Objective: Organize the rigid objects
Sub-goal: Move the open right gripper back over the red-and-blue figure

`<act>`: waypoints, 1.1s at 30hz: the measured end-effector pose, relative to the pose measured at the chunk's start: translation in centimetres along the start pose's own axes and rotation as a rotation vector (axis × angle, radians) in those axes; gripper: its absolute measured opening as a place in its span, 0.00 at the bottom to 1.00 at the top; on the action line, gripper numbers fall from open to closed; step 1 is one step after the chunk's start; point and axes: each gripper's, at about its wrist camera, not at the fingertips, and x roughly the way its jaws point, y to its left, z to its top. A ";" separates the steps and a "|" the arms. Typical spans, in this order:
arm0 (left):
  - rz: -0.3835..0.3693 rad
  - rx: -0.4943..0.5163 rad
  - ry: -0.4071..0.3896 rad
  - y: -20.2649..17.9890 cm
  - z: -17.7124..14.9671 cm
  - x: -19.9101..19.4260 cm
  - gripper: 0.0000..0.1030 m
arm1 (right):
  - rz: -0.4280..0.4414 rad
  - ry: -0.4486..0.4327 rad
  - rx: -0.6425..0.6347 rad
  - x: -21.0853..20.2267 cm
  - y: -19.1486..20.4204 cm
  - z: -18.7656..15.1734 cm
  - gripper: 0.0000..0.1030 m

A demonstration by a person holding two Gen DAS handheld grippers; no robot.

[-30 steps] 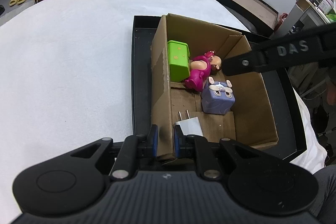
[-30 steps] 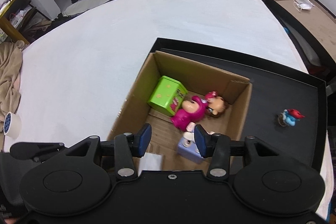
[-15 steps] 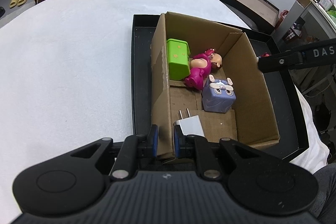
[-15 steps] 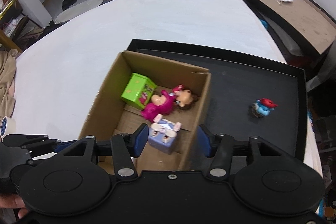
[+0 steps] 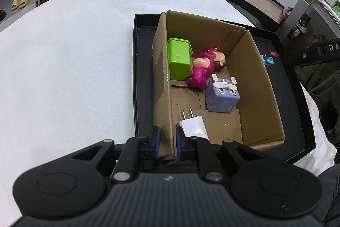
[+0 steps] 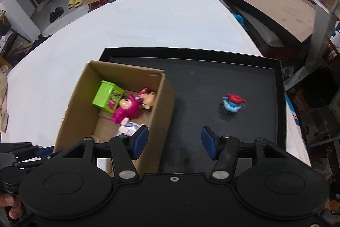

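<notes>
The left gripper (image 5: 166,145) pinches the near-left wall of the cardboard box (image 5: 163,86), which sits in a black tray (image 6: 244,69) and holds a green tin (image 5: 179,62), pink doll (image 5: 201,71), purple cube (image 5: 222,96) and white charger (image 5: 194,127). To the right, the right gripper (image 6: 173,143) hangs over the tray, its fingers just spreading with nothing between them, and the small blue-and-red figure (image 6: 232,104) lies on the tray ahead of them, well apart from the box.

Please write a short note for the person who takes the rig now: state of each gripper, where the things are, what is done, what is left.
Left gripper: shut on the near wall of the cardboard box, steadying it.
Right gripper: open, nothing between the jaws, which have just been opening, over the black tray.
In the box: green tin, pink doll, purple cube toy, white charger.
Left: blue and red figure, alone on the tray beside the box.
</notes>
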 end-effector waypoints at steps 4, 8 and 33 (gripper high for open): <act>0.005 0.002 0.003 -0.1 0.0 0.0 0.14 | -0.017 -0.004 0.017 0.2 -1.3 0.1 0.57; 0.008 0.003 0.005 -0.1 0.1 0.1 0.14 | -0.031 -0.009 0.045 0.5 -2.8 0.3 0.58; 0.028 -0.014 0.030 -0.1 0.4 1.2 0.14 | -0.084 0.030 0.181 5.8 -8.1 3.6 0.61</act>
